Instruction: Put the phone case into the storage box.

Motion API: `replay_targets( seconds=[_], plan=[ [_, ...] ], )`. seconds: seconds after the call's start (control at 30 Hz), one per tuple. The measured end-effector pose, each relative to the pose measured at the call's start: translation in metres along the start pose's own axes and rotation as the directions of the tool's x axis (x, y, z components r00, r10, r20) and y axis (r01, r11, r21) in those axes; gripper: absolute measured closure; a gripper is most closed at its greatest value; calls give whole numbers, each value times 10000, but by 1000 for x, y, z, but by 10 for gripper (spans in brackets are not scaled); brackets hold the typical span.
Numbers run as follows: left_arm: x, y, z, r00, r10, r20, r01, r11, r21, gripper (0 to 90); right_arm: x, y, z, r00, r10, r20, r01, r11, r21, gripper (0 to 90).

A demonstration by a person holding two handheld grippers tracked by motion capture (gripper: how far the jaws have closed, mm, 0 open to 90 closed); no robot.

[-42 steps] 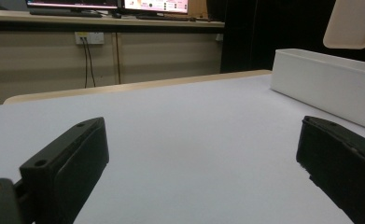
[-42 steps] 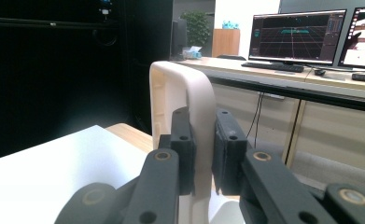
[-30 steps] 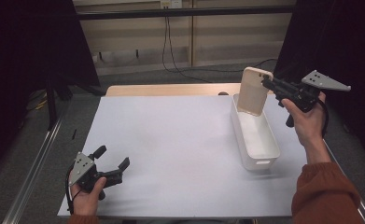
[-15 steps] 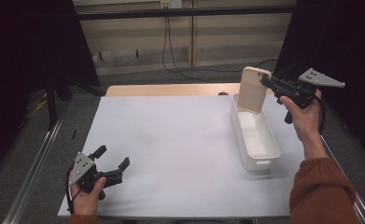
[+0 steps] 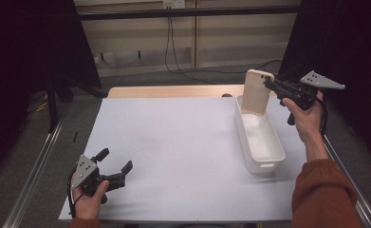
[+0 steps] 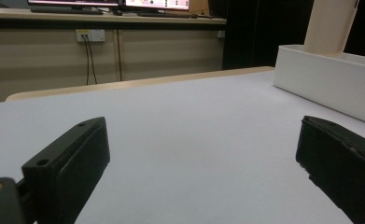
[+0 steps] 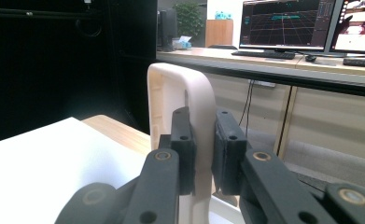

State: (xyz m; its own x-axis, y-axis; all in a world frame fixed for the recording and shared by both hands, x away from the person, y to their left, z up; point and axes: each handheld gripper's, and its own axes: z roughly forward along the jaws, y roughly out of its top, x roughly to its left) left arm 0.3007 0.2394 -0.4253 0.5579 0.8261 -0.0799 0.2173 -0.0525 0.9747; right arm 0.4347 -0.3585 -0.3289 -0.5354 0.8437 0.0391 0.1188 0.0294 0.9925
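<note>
While the right tool (image 5: 269, 85) pinches the upper edge of a beige lid (image 5: 255, 92), the lid stands nearly upright with its lower end inside the far end of a long white bin (image 5: 264, 147). That bin sits on the right side of the white surface (image 5: 183, 142). Near the front left corner, the left tool (image 5: 114, 166) rests low on the surface, jaws spread wide with nothing between them.
</note>
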Motion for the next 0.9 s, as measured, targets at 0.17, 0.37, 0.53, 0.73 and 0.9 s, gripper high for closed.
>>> replay_targets(
  seconds=[0.17,0.37,0.53,0.73,0.9],
  plan=[
    [0,-1,0,10000,-14,-14,14,10000,28,32,0,-7,7,9999,-107,-6,107,9998,176,806],
    [-1,-1,1,10000,25,-27,-25,10000,43,33,-5,-17,14,9999,11,118,-14,9997,262,806],
    [-1,-1,1,10000,-15,-49,15,10000,73,33,-9,-23,19,9996,97,274,-103,9998,196,806],
    [-1,-1,1,10000,24,-54,-24,10000,87,33,-15,-28,22,9990,149,429,-159,9996,230,806],
    [-1,-1,1,10000,22,-58,-21,10000,83,33,-19,-33,25,9981,223,580,-238,9994,263,806]
  ],
)
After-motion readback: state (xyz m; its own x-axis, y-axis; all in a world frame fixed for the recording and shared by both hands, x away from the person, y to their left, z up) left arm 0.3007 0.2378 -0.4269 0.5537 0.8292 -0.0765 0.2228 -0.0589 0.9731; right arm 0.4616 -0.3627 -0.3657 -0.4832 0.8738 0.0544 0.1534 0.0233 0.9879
